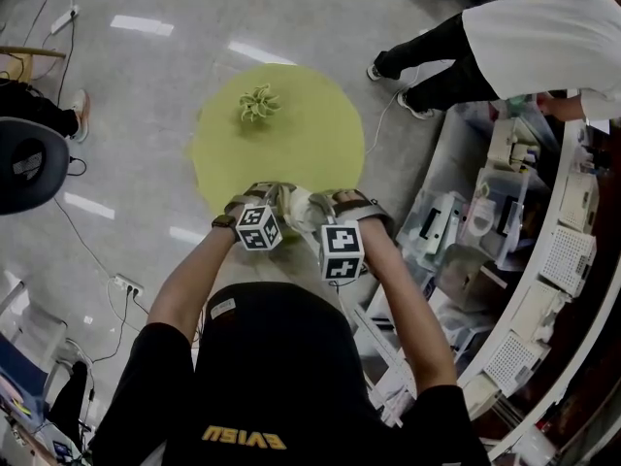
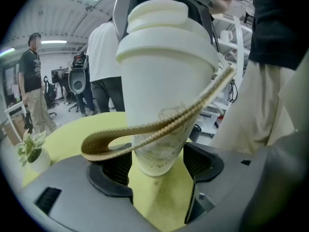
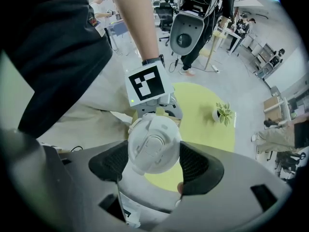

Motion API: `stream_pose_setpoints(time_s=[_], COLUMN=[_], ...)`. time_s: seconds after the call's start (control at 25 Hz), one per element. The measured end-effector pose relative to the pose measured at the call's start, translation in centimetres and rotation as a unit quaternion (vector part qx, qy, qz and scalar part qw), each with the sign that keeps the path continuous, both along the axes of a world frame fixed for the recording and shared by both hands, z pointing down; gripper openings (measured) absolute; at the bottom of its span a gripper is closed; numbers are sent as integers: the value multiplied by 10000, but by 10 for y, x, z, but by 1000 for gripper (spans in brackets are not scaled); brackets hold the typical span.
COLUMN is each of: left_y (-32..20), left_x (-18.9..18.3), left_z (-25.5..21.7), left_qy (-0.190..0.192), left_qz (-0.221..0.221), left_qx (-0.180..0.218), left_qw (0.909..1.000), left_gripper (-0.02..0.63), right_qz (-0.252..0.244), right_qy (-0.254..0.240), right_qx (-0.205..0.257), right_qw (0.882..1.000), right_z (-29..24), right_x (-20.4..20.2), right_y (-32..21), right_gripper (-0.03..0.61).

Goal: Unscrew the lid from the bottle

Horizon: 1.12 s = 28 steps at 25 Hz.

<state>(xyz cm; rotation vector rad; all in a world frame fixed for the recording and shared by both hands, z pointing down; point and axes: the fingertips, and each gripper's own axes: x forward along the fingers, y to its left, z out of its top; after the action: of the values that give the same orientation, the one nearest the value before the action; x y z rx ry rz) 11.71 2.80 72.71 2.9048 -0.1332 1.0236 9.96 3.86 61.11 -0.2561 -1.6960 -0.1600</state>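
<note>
Currently the white bottle (image 2: 164,91) is held in the air in front of the person, short of the round yellow tabletop (image 1: 310,134) and not resting on it. Its long axis stands near upright. The left gripper (image 2: 157,166) comes in from the side, jaws pinching the tapered lower body. The right gripper (image 3: 155,164) points down along that axis, jaws clamped on the lid (image 3: 153,146), which sits centred between them. Rotation should therefore run about this axis. The woven strap (image 2: 145,129) loops just beside one left pad.
</note>
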Motion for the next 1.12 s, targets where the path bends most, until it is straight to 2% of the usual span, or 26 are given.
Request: stream_pose_setpoints(time_s=[0.12,0.24,0.36,0.56,0.76,0.8,0.88,1.0,1.12], left_y=[-1,6,15,20,2,-2,-13,-23,-22], left_x=[-16,-70,-119,-170,-193,-196,-199,-199,-198], left_z=[6,1,-23,-68,-105,-113,-126,-148,-176], left_qy=[-242,-318,-359,-440,-259,-208,-114,27,177], left_qz=[-479,-1307,-1846,-2346,-2838,-2915,-3051,-3201,-3123], left_qx=[-62,-452,-574,-427,-128,-36,183,529,750], left_qw=[9985,9899,9805,9701,9585,9563,9521,9459,9468], left_gripper=[344,344,337,309,270,244,111,33,18], right_qz=[216,274,258,295,837,1016,1393,1999,2602], right_qy=[-49,-72,-141,-214,-426,-492,-687,-967,-1195], right_qx=[8,69,91,233,316,345,510,807,975], right_qw=[9998,9996,9995,9991,9951,9930,9865,9717,9531], right_z=[-1,0,-5,-20,-50,-56,-68,-85,-108], right_x=[7,2,-1,5,11,13,16,24,27], right_y=[0,0,3,3,1,2,1,6,21], right_gripper=[328,328,328,327,327,327,327,327,327])
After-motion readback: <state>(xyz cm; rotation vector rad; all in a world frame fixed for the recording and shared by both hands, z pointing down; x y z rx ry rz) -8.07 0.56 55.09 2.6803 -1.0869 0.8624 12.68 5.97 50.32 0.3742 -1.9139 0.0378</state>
